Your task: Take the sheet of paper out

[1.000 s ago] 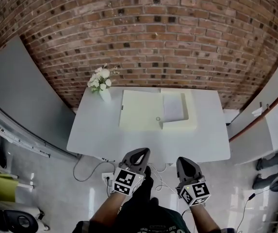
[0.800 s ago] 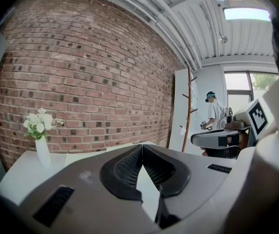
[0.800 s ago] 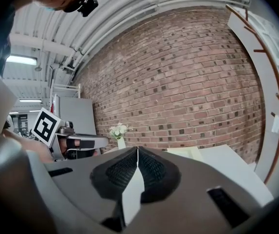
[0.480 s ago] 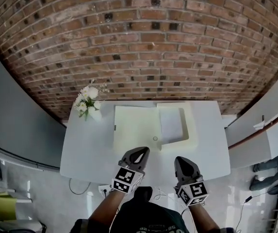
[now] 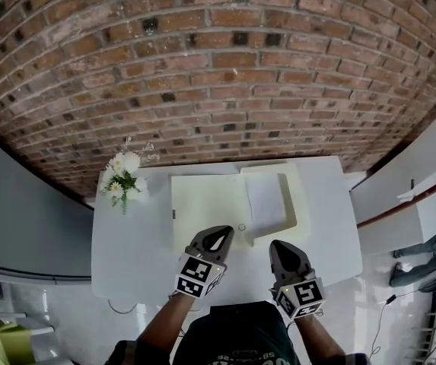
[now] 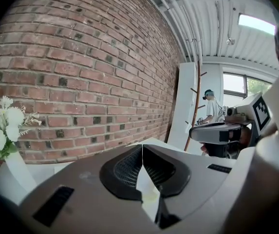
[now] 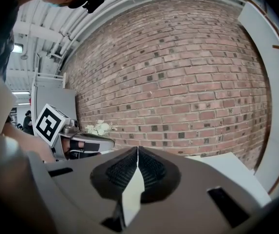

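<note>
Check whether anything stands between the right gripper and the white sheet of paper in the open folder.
Nothing visible does. The white sheet of paper lies in the right half of the open pale yellow folder, just beyond the shut right gripper. The white vase of flowers stands well aside, to the left.

Wht paper sheet — red brick wall

I have advanced my left gripper and right gripper from short of the table to above it. The left tip now reaches the open folder's near edge.
</note>
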The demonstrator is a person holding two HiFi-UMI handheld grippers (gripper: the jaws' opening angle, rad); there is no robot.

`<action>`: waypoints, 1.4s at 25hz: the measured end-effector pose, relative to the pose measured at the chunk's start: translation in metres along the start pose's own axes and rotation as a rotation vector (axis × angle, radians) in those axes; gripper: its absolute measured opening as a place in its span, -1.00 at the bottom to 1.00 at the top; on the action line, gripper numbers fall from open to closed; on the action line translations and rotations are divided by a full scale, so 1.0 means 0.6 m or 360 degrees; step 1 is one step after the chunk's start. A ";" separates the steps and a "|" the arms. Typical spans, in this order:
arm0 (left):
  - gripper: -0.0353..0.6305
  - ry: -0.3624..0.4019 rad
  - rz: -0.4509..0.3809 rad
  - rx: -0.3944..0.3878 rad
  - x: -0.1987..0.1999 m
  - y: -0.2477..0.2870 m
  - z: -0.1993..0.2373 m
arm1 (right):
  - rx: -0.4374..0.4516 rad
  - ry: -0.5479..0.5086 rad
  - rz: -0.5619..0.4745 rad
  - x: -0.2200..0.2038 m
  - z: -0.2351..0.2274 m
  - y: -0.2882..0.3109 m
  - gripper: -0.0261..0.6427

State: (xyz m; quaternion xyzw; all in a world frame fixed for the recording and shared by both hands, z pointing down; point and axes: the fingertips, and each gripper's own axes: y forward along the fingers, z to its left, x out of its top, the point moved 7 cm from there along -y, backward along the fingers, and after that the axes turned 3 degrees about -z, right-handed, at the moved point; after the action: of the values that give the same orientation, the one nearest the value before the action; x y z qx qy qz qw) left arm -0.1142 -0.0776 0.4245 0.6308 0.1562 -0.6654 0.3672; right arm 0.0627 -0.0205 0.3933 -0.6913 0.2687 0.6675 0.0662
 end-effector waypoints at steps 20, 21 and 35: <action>-0.86 -0.0070 0.0129 -0.0028 -0.028 0.084 0.024 | -0.0080 -0.0020 0.0005 0.001 -0.052 0.051 -0.72; -0.86 -0.0071 0.0138 -0.0037 -0.028 0.090 0.025 | -0.0083 -0.0020 -0.0001 0.001 -0.057 0.055 -0.72; -0.86 -0.0101 0.0298 -0.0038 -0.071 0.193 0.026 | -0.0070 0.0030 0.0114 -0.026 -0.151 0.101 -0.72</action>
State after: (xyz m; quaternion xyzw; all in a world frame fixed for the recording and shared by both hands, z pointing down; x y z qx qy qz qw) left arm -0.0488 -0.1546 0.4974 0.6169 0.0929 -0.6458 0.4401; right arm 0.1156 -0.1079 0.4335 -0.6887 0.2792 0.6686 0.0248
